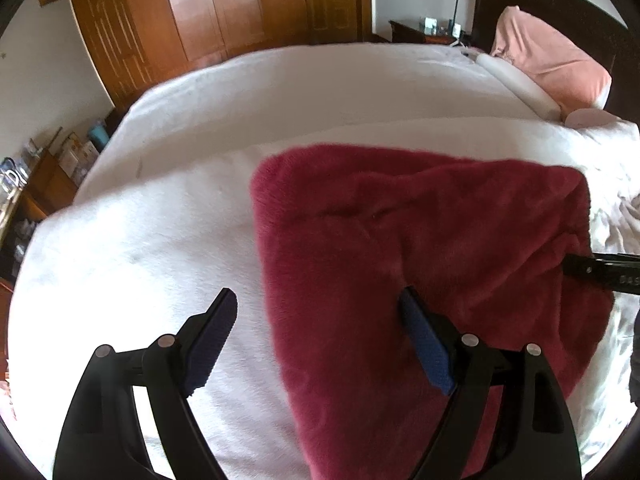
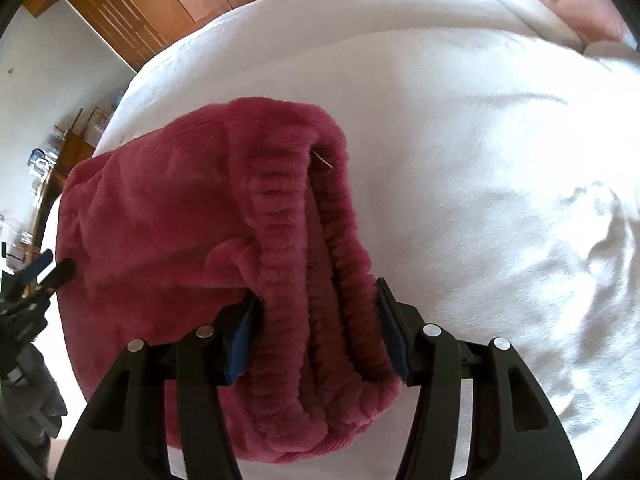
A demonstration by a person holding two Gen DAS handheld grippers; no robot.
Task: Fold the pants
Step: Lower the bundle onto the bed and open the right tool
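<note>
Dark red fleece pants point(image 1: 420, 232) lie folded on the white bed cover point(image 1: 168, 220). My left gripper point(image 1: 318, 294) hangs open just above their left edge. One finger is over the white cover, the other is over the red fabric, and nothing is pinched. In the right wrist view the ribbed elastic waistband point(image 2: 316, 240) runs up between the fingers of my right gripper point(image 2: 316, 290). Both blue pads press on this thick bundle. My left gripper point(image 2: 54, 270) shows at the pants' far left edge. One finger of my right gripper point(image 1: 600, 272) shows at their right edge.
White bedding point(image 2: 500, 160) spreads wide to the right and beyond the pants. A pink pillow point(image 1: 552, 60) and a dark headboard point(image 1: 560, 4) stand at the far right. A wooden wardrobe point(image 1: 208, 12) lines the back wall. A cluttered wooden shelf point(image 1: 36, 184) stands left of the bed.
</note>
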